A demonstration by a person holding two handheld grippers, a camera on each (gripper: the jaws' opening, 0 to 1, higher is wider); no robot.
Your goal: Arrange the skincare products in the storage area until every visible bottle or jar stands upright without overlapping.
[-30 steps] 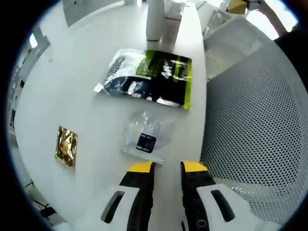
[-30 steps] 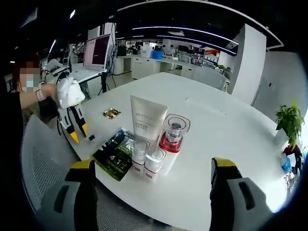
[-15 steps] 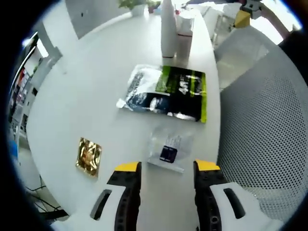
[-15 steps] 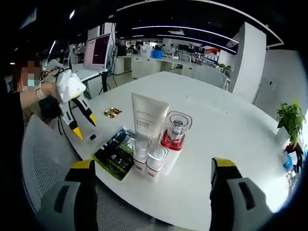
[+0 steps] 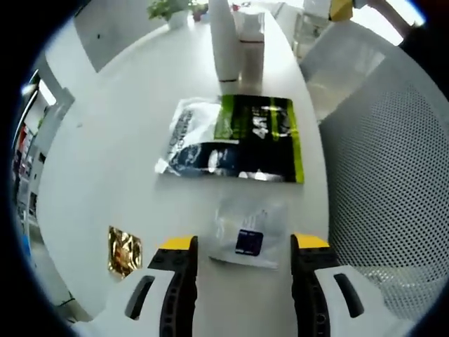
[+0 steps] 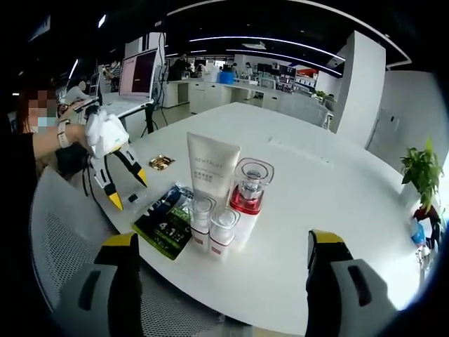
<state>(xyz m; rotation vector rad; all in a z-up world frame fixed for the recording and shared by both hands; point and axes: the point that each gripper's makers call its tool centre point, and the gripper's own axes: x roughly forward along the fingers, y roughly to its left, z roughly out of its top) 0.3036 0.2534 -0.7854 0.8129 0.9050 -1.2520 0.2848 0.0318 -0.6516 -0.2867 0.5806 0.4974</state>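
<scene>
In the right gripper view a white tube [image 6: 210, 167] stands upright on the white table [image 6: 316, 182]. Beside it stand a clear bottle with a red base [image 6: 248, 189] and two small clear-capped bottles [image 6: 201, 219] [image 6: 223, 229], close together. My right gripper [image 6: 223, 242] is wide open in front of them, holding nothing. My left gripper [image 5: 244, 243] is open, its yellow tips on either side of a small clear sachet [image 5: 248, 239] with a dark blue square. From the right gripper view, the left gripper [image 6: 129, 190] hovers at the table's left edge.
A green, black and white pouch [image 5: 235, 137] lies flat beyond the sachet, with the tube [image 5: 224, 42] behind it. A gold sachet [image 5: 124, 250] lies to the left. A grey mesh chair [image 5: 379, 175] stands against the table edge. A person's hand [image 6: 66, 133] holds the left gripper.
The left gripper's jaws have spread wider and it has come closer over the small clear sachet. The right gripper and the standing bottles have stayed put.
</scene>
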